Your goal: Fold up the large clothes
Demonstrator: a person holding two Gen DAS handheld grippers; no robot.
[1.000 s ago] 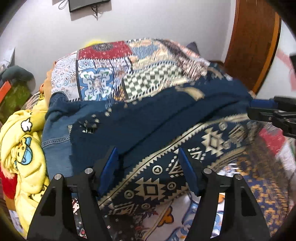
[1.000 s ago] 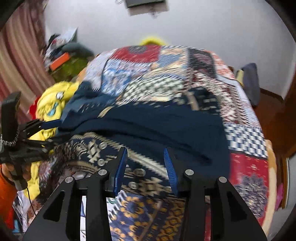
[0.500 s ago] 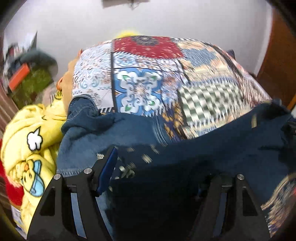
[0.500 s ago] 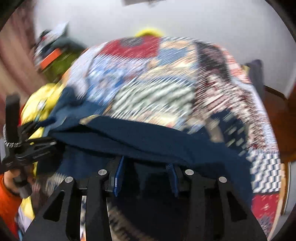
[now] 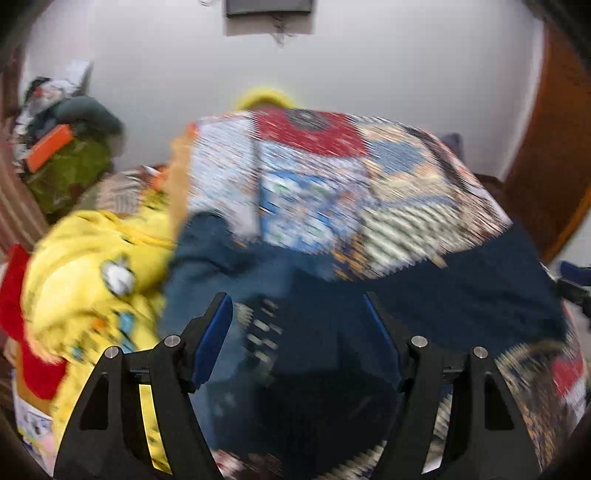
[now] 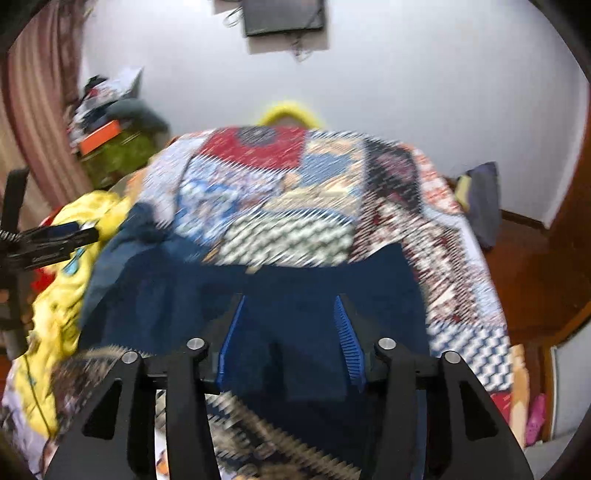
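Note:
A large dark navy garment with a geometric patterned border lies across the patchwork bed cover. It also shows in the right wrist view. My left gripper is open, its blue pads wide apart over the navy cloth. My right gripper is open too, jaws apart with navy cloth showing between them. The right gripper's tip shows at the right edge of the left view; the left gripper shows at the left of the right view. Both views are motion-blurred.
A yellow cartoon-print garment and something red lie at the bed's left side. A denim piece lies beside the navy cloth. Clutter stands by the curtain. A wooden door is at right. A wall screen hangs above.
Both grippers have swept forward over the bed. The navy cloth now covers the patterned part that lay open a second ago, and its far edge lies farther up the bed.

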